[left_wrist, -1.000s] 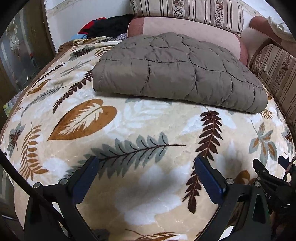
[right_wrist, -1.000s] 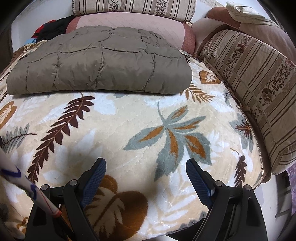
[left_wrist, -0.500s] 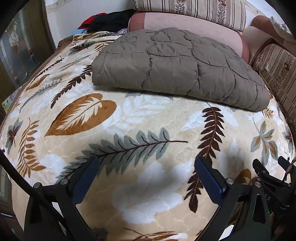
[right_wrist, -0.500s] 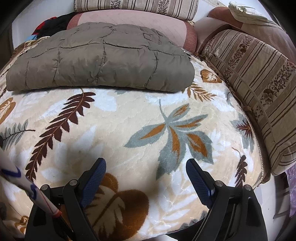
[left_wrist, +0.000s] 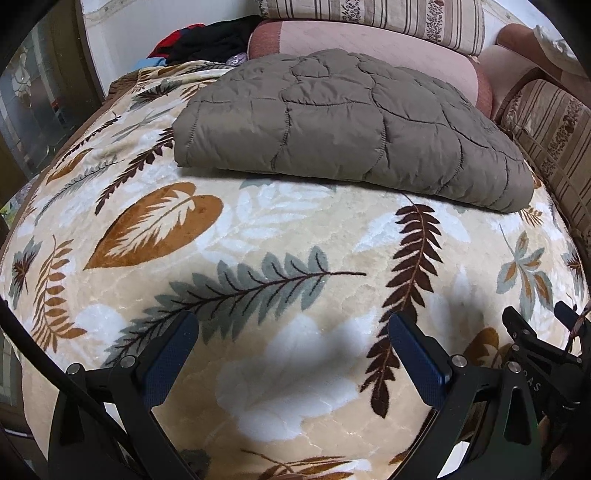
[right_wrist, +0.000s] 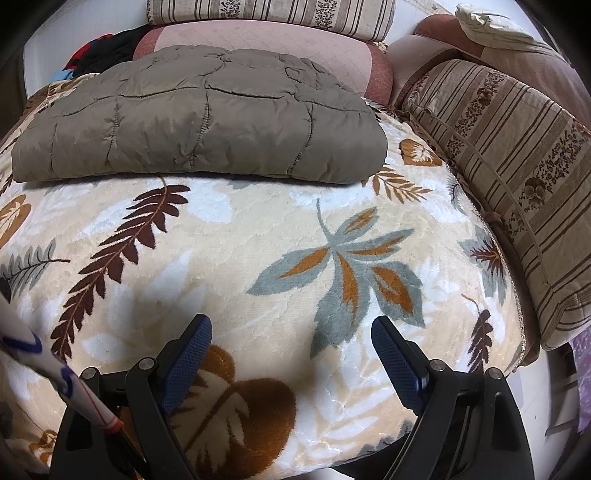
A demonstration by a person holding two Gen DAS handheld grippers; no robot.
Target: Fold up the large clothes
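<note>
A grey-brown quilted padded garment (left_wrist: 351,122) (right_wrist: 199,122) lies folded into a thick rectangle at the far side of a leaf-patterned cream blanket (left_wrist: 258,229) (right_wrist: 258,221). My left gripper (left_wrist: 291,325) hovers over the blanket's near part, well short of the garment, its blue-padded jaws wide apart with nothing between them. My right gripper (right_wrist: 291,328) is open too, empty, above the blanket's near right part. At the right edge of the left wrist view a black part of the other gripper (left_wrist: 539,350) shows.
Striped cushions (right_wrist: 517,177) line the right side and a pink bolster (left_wrist: 369,44) with a striped pillow (right_wrist: 269,14) lies behind the garment. A heap of dark and red clothes (left_wrist: 207,40) sits at the far left corner. A white cable (right_wrist: 48,365) crosses the right view's lower left.
Both views have tipped slightly, so the folded garment sits a little differently in frame. Both grippers stay wide open and nothing on the blanket has moved.
</note>
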